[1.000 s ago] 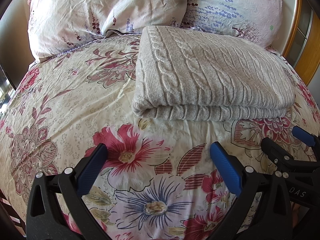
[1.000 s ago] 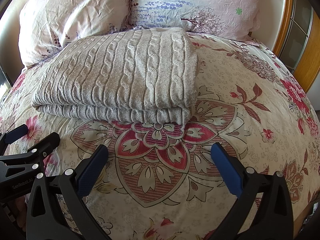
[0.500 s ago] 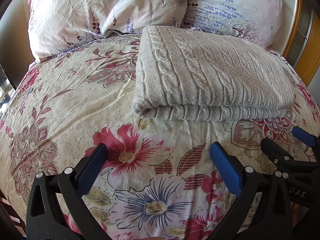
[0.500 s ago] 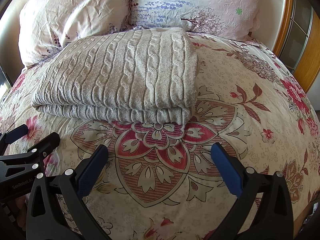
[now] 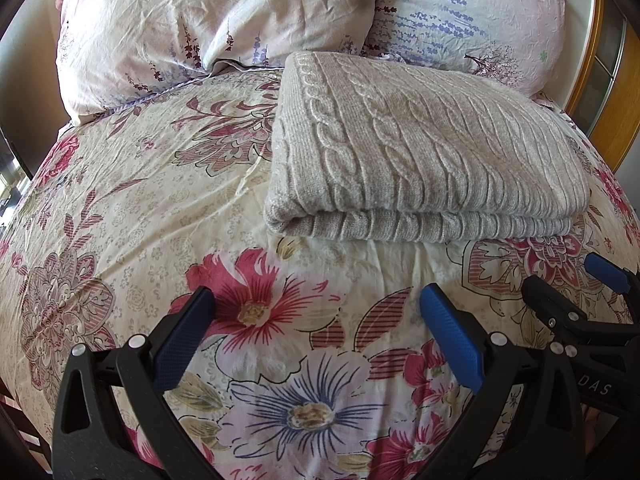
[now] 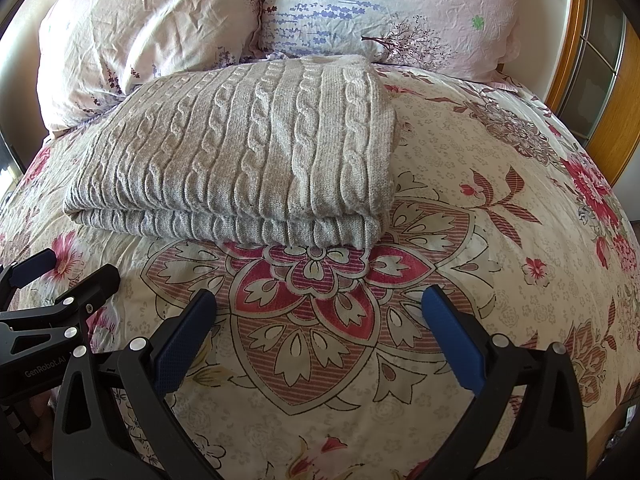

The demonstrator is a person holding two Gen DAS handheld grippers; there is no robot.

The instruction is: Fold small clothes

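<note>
We hold our left gripper [image 5: 316, 332] and our right gripper [image 6: 318, 330] side by side above the floral duvet [image 5: 132, 216], both with the jaws spread wide and with nothing between them. The grey cable-knit sweater [image 5: 428, 148] lies ahead of the jaws, already folded into a thick rectangle; from the left gripper it sits forward and to the right, from the right gripper forward and to the left, and it touches neither. What could go wrong from here, in our judgement: if we close a jaw on the near edge, we may take only the top layer, because the layers lie one on the other there, and the fold would open again. The knit looks soft and heavy, so a lift from one corner could let it sag and slide apart. The duvet is also loose and wrinkled, and a low pinch could catch it together with the sweater. The two grippers are near each other and could collide if both go to the same edge. We count one sweater, one duvet, two pillows [image 6: 152, 28] beyond the sweater, and two grippers with two blue pads [image 5: 450, 338] each.
</note>
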